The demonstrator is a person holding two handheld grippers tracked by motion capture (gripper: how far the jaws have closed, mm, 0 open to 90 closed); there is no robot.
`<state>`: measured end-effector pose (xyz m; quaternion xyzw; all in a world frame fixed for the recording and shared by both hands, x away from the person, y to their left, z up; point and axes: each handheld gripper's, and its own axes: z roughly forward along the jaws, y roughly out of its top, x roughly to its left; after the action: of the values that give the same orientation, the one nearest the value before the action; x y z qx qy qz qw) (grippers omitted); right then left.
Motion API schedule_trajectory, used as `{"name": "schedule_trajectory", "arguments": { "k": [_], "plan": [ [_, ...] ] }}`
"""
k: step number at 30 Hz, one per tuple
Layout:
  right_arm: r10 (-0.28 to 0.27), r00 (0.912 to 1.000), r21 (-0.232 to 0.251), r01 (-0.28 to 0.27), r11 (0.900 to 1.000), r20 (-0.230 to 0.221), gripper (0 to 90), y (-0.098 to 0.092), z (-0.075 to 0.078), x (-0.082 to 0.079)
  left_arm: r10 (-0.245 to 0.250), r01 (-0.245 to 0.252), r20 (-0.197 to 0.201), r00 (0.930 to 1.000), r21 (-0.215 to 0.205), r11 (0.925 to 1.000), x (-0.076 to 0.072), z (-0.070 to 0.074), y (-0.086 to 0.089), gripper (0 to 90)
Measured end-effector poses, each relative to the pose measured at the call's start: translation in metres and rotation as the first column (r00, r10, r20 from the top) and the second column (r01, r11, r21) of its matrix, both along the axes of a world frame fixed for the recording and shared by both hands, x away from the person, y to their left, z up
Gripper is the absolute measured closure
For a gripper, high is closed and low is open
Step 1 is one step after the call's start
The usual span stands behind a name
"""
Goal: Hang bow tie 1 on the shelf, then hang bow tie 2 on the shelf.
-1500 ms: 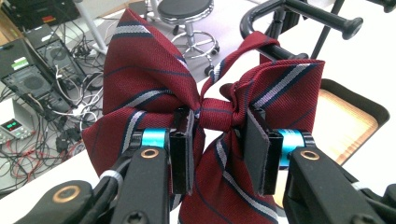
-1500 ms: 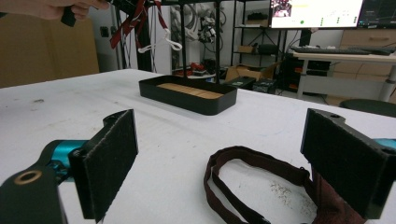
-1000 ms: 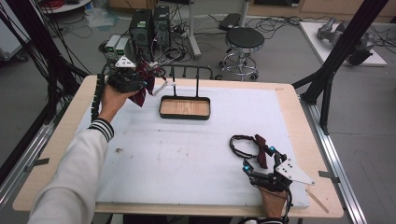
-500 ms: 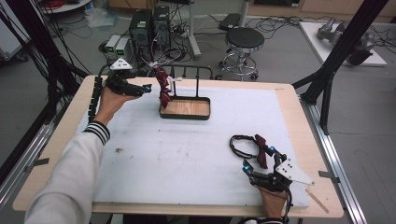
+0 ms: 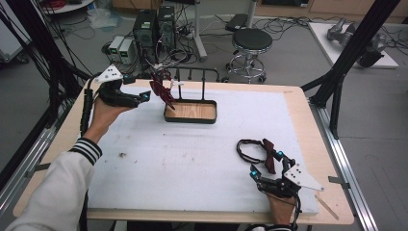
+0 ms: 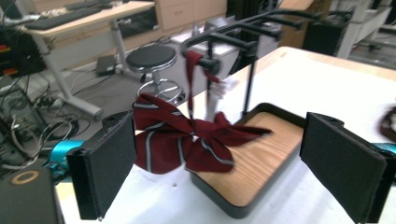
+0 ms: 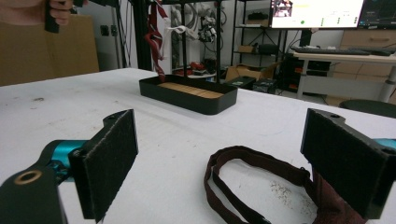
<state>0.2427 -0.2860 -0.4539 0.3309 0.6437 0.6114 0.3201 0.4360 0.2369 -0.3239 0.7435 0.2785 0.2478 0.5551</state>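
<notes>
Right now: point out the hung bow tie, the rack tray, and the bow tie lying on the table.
hung bow tie [image 6: 187,144], left gripper view, centre knot.
rack tray [image 5: 190,111], high view, bare wooden floor.
bow tie on the table [image 5: 270,156], high view, the dark red bow.

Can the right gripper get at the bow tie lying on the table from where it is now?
Probably yes: the right gripper sits open right beside the dark red bow tie, its strap lying on the white table cover between the jaws, nothing in between.

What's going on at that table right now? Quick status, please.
Left gripper open, jaws just opened, nothing between them. Dark red striped bow tie hangs on black rack. Right gripper open beside second dark red bow tie on table. Nothing in the way.
</notes>
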Motion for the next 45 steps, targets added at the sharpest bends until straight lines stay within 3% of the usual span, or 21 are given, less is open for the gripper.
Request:
{"name": "schedule_trajectory", "arguments": {
  "k": [7,16,20,24,31,45],
  "plan": [
    [-0.001,1.0,-0.003,0.001,1.0,-0.006,10.2,0.0,0.0,0.0,-0.031,0.033,0.048,0.9984,-0.043,0.9985,-0.033,-0.005,0.004,11.5],
    [-0.002,1.0,-0.002,0.002,1.0,-0.01,10.2,0.001,0.0,-0.001,-0.026,0.038,0.103,0.9943,-0.112,0.9929,-0.076,-0.032,0.013,11.5],
    [-0.001,1.0,-0.004,0.001,1.0,-0.005,10.2,0.001,0.0,0.0,-0.004,0.018,0.129,0.9916,-0.112,0.9936,-0.094,-0.045,0.018,11.7],
    [-0.001,1.0,-0.008,0.0,1.0,-0.004,10.2,0.001,0.0,0.0,0.005,0.013,0.119,0.9928,-0.155,0.9878,-0.104,-0.055,0.024,11.7],
    [-0.003,1.0,-0.009,0.003,1.0,-0.006,10.2,0.001,0.0,0.0,0.003,0.014,0.112,0.9937,-0.149,0.9887,-0.112,-0.072,0.023,11.7],
    [-0.003,1.0,-0.011,0.003,1.0,-0.008,10.2,0.001,0.0,0.0,0.01,0.008,0.111,0.9938,-0.161,0.987,-0.115,-0.076,0.027,11.7]
  ]
}}
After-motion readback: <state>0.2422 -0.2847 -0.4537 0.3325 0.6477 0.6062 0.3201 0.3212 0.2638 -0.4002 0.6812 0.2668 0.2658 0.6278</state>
